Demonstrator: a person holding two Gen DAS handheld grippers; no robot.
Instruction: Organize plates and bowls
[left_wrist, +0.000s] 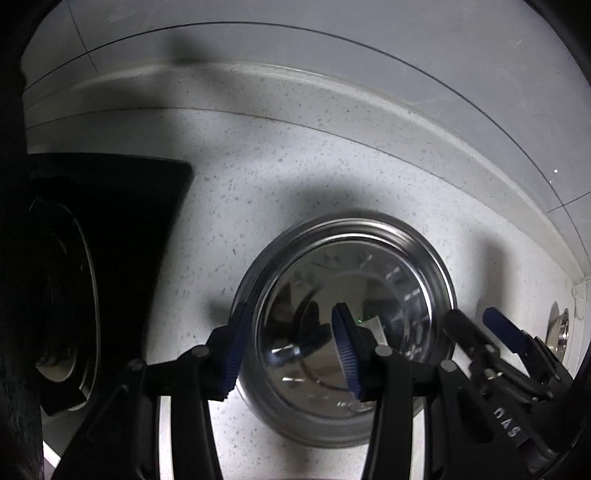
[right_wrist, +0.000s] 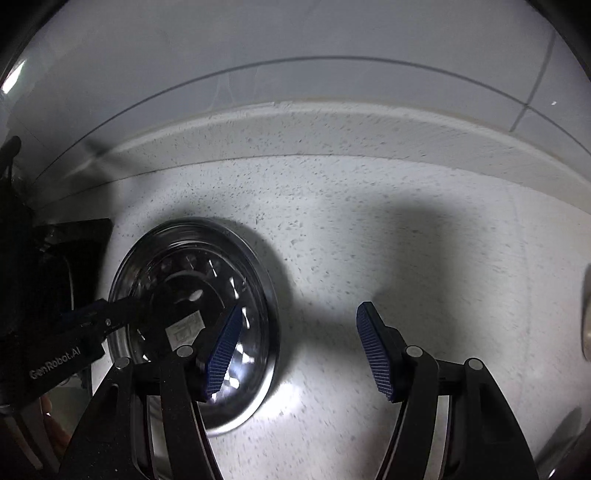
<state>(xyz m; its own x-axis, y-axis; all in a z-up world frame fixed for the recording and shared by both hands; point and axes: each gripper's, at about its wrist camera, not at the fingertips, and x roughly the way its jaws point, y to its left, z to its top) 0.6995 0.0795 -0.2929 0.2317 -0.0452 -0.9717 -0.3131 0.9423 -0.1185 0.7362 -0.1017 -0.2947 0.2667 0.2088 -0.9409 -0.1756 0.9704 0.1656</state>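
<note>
Left gripper (left_wrist: 291, 350) open, straddling steel bowl (left_wrist: 369, 258) rim for lifting; I keep right gripper (right_wrist: 299, 354) open, empty beside bowl.

Both cameras looked down and forward, close over the speckled counter (left_wrist: 295, 177) toward the wall. Each caught the steel bowl (left_wrist: 347, 325) and the other gripper; the right view perhaps sat farther right.
</note>
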